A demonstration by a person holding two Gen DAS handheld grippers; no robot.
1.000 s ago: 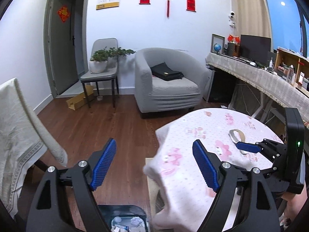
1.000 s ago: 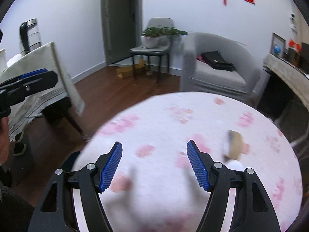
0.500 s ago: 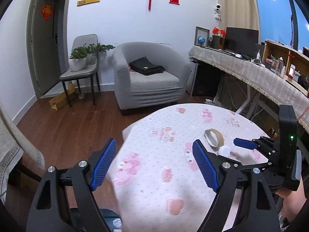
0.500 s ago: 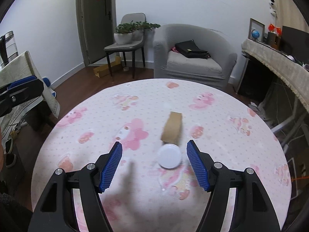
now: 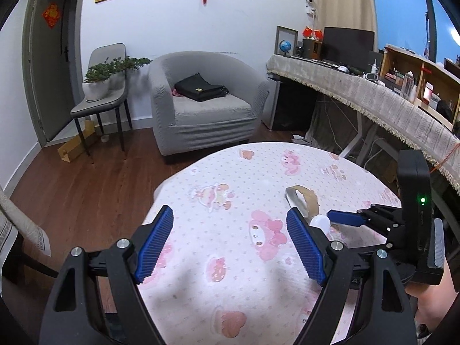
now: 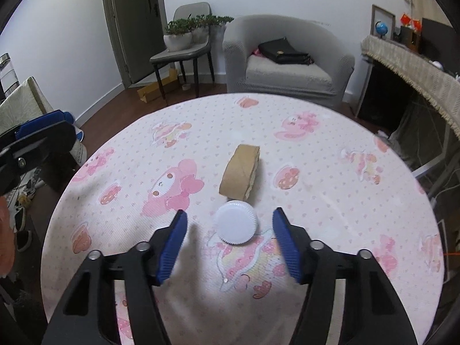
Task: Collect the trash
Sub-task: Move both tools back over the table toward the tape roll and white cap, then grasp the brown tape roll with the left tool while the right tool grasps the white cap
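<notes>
Living-room setting w/ wood floor, a grey armchair [image 5: 204, 106] and a long cloth-draped side counter [image 5: 373, 97] behind; in front sits the round table [image 6: 330, 149] under a pink cartoon-print cloth. Only 2 bits of trash lie on it, near the middle and touching or nearly so: a brown cardboard tape core [image 6: 240, 172], lying on its side w/ its hollow facing sideways, and just in front of it a white ribbed lid [image 6: 235, 225], flat on the cloth.

Right hand-held gripper [image 6: 228, 241] hangs low over the table, pads spread wide to either side of the lid w/ gaps both sides, nothing held. That placement reads as lining up to pinch the lid 1st, since it's the nearer piece. Left hand-held gripper [image 5: 230, 247] is also spread and holding nothing, parked above the table's left part, prob. waiting its turn or ready for the tape core.

No bin or bag for the trash shows in either view, so contents can't be reported. Collection looks barely begun: both pieces are on the table, ungrasped.
</notes>
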